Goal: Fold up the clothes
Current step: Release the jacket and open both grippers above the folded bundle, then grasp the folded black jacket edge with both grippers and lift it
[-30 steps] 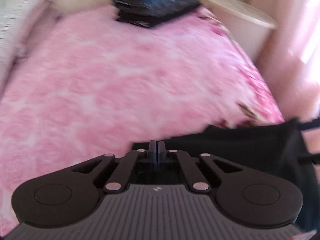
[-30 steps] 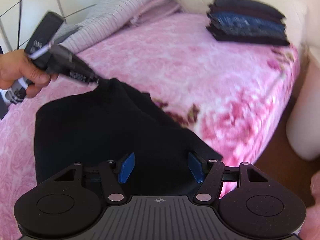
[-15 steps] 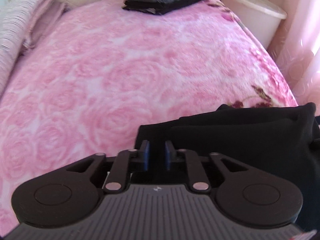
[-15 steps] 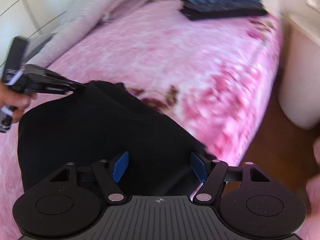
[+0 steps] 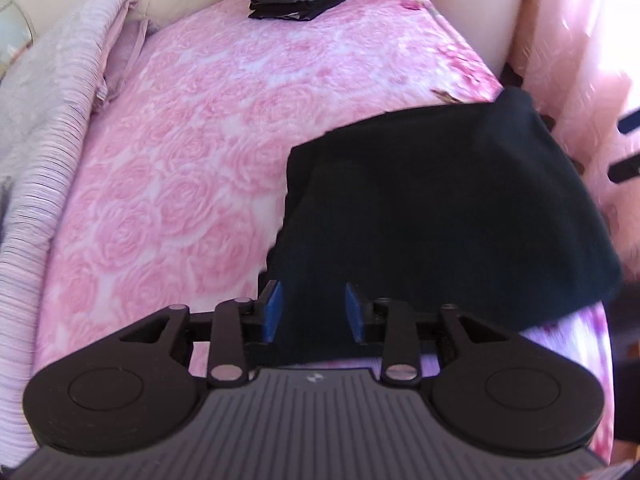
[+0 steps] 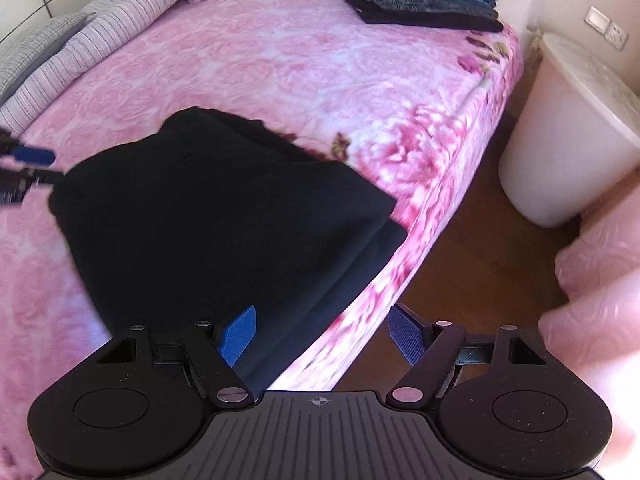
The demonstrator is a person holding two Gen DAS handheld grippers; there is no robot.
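With both jaws just spreading apart, our left hand-held gripper and right hand-held gripper grip nothing, and the folded black garment lies at the bed's edge, where its overhanging corner could drag it floorward.

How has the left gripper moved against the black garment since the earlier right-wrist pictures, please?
Yes. The left gripper has backed off the black garment toward the picture's left edge, its jaws having just been opening, nothing between them.
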